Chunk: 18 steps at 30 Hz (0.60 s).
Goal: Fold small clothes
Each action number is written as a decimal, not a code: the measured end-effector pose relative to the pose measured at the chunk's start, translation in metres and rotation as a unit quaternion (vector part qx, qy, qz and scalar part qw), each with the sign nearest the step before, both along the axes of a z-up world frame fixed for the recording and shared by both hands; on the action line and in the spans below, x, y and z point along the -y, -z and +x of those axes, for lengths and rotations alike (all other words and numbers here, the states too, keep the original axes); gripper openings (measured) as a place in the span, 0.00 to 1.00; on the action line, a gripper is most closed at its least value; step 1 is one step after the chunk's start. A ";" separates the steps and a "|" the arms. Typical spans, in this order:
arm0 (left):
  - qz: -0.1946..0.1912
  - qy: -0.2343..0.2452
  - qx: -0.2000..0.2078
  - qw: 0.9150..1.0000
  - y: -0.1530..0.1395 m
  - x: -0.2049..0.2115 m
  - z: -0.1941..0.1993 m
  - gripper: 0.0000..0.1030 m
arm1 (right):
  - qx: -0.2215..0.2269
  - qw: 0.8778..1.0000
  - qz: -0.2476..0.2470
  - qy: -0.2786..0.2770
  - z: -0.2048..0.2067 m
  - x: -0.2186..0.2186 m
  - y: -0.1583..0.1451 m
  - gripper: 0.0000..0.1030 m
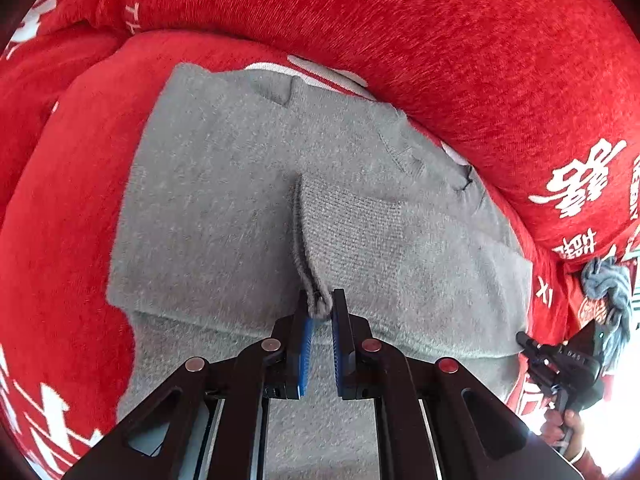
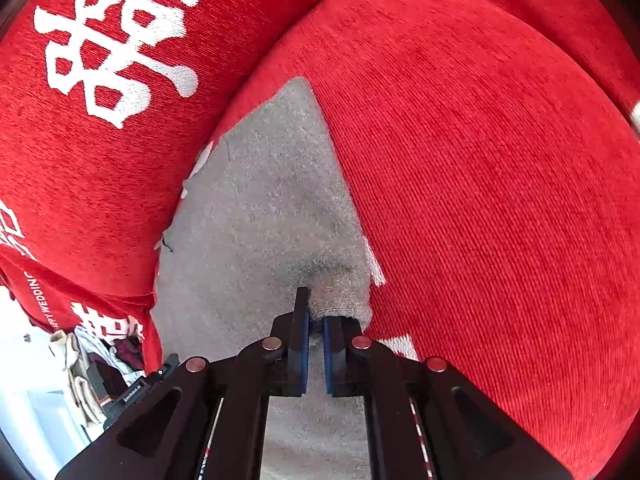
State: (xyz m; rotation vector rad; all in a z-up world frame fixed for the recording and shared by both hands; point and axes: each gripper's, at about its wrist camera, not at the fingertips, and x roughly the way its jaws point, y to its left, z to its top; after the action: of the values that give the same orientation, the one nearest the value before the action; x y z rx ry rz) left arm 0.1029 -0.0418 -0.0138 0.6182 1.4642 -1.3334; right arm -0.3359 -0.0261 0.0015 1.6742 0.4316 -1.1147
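One grey knit garment (image 1: 224,208) lies on the red sofa seat (image 1: 64,184), its long axis running from near-left to far-right along the backrest (image 1: 440,40). Two grippers hold it: the left gripper (image 1: 320,308) is clamped on a ribbed folded edge, and the right gripper (image 2: 316,320) is clamped on its edge beside the red cushion.

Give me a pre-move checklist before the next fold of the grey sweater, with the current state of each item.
1. Left gripper has cloth between its fingers: ok, a ribbed edge of the grey sweater is pinched.
2. Right gripper has cloth: ok, a knit edge of the sweater sits between its fingers.
3. Sweater body lies flat on the red sofa cover: ok, mostly smooth.
4. Far edge free of the back cushion: cannot tell, it runs right against the cushion.
5. Each grip holds one layer only: cannot tell.
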 end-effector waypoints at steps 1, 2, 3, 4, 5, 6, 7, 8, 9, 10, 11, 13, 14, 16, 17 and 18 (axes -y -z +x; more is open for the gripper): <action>0.000 0.005 0.009 1.000 -0.001 -0.001 -0.001 0.10 | -0.002 1.000 0.001 -0.005 0.001 -0.004 -0.001 0.06; 0.002 0.012 0.019 1.000 -0.003 -0.002 -0.002 0.10 | -0.002 1.000 0.005 -0.008 0.002 -0.004 -0.003 0.07; 0.006 0.019 0.034 0.999 -0.005 -0.004 -0.003 0.10 | -0.004 1.000 0.010 -0.013 0.004 -0.004 -0.004 0.07; 0.009 0.024 0.050 0.998 -0.007 -0.005 -0.004 0.11 | -0.007 1.000 0.017 -0.020 0.005 -0.006 -0.007 0.09; 0.013 0.029 0.083 0.996 -0.011 -0.007 -0.005 0.11 | -0.012 0.999 0.024 -0.030 0.007 -0.008 -0.010 0.11; 0.014 0.035 0.104 0.994 -0.014 -0.008 -0.007 0.11 | -0.019 0.999 0.030 -0.040 0.010 -0.012 -0.013 0.12; 0.017 0.041 0.119 0.992 -0.017 -0.009 -0.007 0.11 | -0.026 0.998 0.034 -0.048 0.013 -0.016 -0.015 0.13; 0.020 0.043 0.125 0.991 -0.019 -0.009 -0.007 0.11 | -0.033 0.997 0.036 -0.055 0.018 -0.019 -0.015 0.14; 0.025 0.044 0.130 0.990 -0.020 -0.010 -0.005 0.11 | -0.046 0.996 0.037 -0.062 0.020 -0.024 -0.020 0.14; 0.026 0.044 0.135 0.989 -0.022 -0.010 -0.004 0.11 | -0.053 0.996 0.036 -0.065 0.020 -0.026 -0.023 0.14; 0.024 0.044 0.143 0.989 -0.025 -0.009 -0.004 0.11 | -0.062 0.995 0.033 -0.067 0.021 -0.028 -0.027 0.14; 0.013 0.044 0.159 0.986 -0.030 -0.005 -0.004 0.11 | -0.081 0.994 0.023 -0.072 0.024 -0.028 -0.035 0.14; 0.010 0.043 0.162 0.986 -0.033 -0.004 -0.005 0.11 | -0.092 0.993 0.015 -0.075 0.025 -0.027 -0.039 0.14; 0.008 0.040 0.156 0.987 -0.034 0.003 -0.006 0.11 | -0.120 0.989 -0.009 -0.085 0.031 -0.020 -0.050 0.14; 0.007 0.039 0.151 0.988 -0.035 0.007 -0.008 0.11 | -0.136 0.986 -0.015 -0.090 0.031 -0.017 -0.055 0.14; 0.004 0.040 0.147 0.988 -0.035 0.011 -0.010 0.11 | -0.158 0.983 -0.023 -0.096 0.034 -0.011 -0.058 0.14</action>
State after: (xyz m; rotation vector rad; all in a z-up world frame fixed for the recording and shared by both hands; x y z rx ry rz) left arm 0.0927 -0.0523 0.0210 0.8482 1.2154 -1.2377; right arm -0.3017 -0.0149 0.0599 1.3847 0.7466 -1.2386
